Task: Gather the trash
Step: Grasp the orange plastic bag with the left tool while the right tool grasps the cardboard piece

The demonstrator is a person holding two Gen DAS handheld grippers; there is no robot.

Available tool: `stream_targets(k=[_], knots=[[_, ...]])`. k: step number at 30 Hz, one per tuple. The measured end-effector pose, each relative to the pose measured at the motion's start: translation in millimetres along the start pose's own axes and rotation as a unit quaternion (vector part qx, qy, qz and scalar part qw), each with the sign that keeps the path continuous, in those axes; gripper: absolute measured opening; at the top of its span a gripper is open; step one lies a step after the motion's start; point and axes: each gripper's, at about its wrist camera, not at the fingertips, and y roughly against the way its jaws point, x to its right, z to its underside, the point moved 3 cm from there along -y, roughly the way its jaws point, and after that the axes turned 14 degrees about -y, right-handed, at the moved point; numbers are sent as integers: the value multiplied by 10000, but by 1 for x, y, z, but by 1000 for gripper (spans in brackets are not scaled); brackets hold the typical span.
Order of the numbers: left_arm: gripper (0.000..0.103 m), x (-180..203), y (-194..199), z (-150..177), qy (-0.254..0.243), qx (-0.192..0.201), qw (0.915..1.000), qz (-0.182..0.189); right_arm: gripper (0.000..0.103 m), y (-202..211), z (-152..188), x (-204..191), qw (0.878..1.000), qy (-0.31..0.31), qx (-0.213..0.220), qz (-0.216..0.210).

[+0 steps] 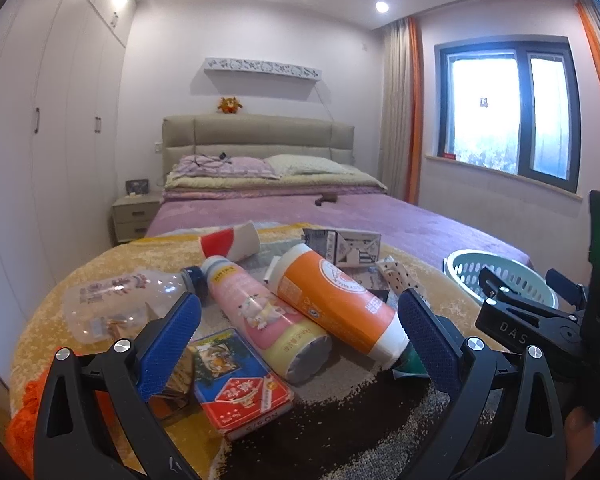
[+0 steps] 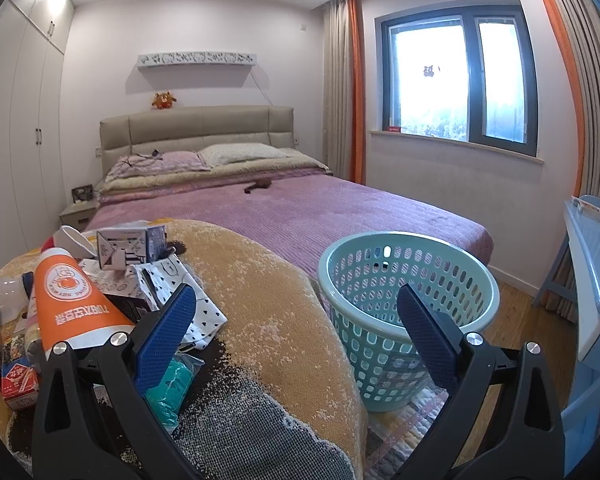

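Trash lies on a yellow blanket [image 1: 100,264] at the foot of the bed. My left gripper [image 1: 300,320] is open above a pink bottle [image 1: 260,312] and an orange bottle [image 1: 336,304], both on their sides. A clear plastic bottle [image 1: 116,300] lies to the left, a red and blue carton [image 1: 240,384] in front, a red and white cup [image 1: 232,240] and a small grey box [image 1: 344,248] behind. My right gripper [image 2: 296,320] is open over the blanket, between the trash pile and a mint green basket [image 2: 408,304]. The orange bottle [image 2: 72,304] sits at its left.
The basket [image 1: 500,276] stands on the floor right of the bed. A teal wrapper [image 2: 172,384] and a dotted paper bag [image 2: 180,292] lie near the right gripper's left finger. A blue desk [image 2: 592,264] is at the far right, wardrobes [image 1: 40,128] at the left.
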Motion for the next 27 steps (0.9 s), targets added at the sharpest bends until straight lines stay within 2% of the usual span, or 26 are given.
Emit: stream_targets(k=[3,7,10,13,15,16,17,20,23,25,26,27], knots=[[96,-12,13,1,129,-31,9999,-72,95,-7,0,-7,9994,235,-240,-68],[96,-49,38,5,517,-108,9981,-310,95,0,-6,-6,9989,181,-118,-414],[96,-82,53,11,762,-328,9953,-493,85,6,-13,-16,9953,317,-400,-822],[96,-112,57,21,891,-785,9903,-724,73,18,-15,-32,9864,230,-665,-1488],[96,-127,56,29,930,-1039,9870,-798,68,29,-14,-51,9778,426,-794,-1894],[96,-133,53,33,957,-1208,9845,-840,63,37,-8,-67,9750,628,-539,-2063],[96,-138,51,37,982,-1344,9824,-848,57,41,-5,-83,9676,701,-697,-2323],[95,-151,46,54,1235,-1616,9766,-698,46,49,2,-118,9513,877,-1059,-2759],[95,-160,42,73,1431,-1829,9707,-613,46,59,-3,-131,9287,838,-1676,-3201],[93,-166,38,85,1598,-1936,9662,-582,46,67,6,-148,9174,940,-1855,-3394],[90,-168,37,89,1700,-1943,9647,-513,46,70,15,-160,9078,1029,-2040,-3516],[90,-170,34,95,1843,-1933,9629,-386,47,70,20,-165,9045,1089,-2123,-3535]])
